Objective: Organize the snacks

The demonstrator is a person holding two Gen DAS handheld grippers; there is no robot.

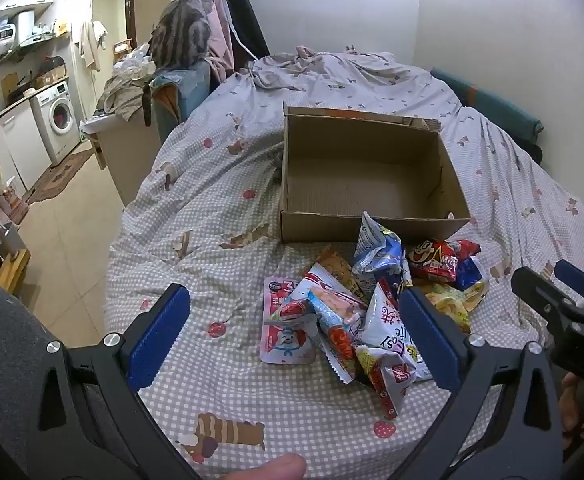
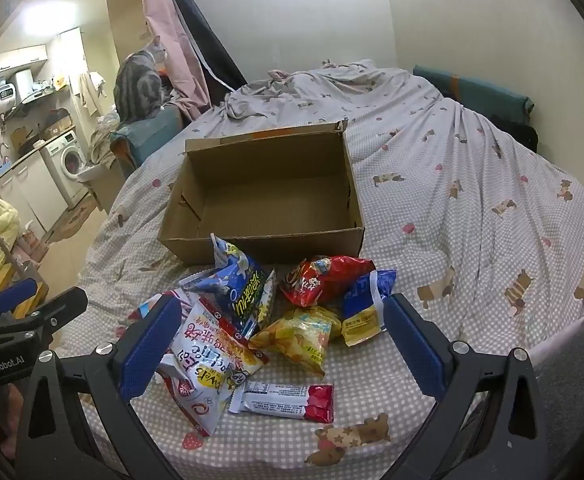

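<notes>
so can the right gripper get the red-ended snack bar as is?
Probably yes. The right gripper is open, and the red-ended snack bar lies flat on the bedsheet just ahead between its fingers, with nothing on top.

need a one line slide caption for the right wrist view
Open right tongs hover over a snack pile on the checked bedsheet, an empty cardboard box waiting behind.
</notes>
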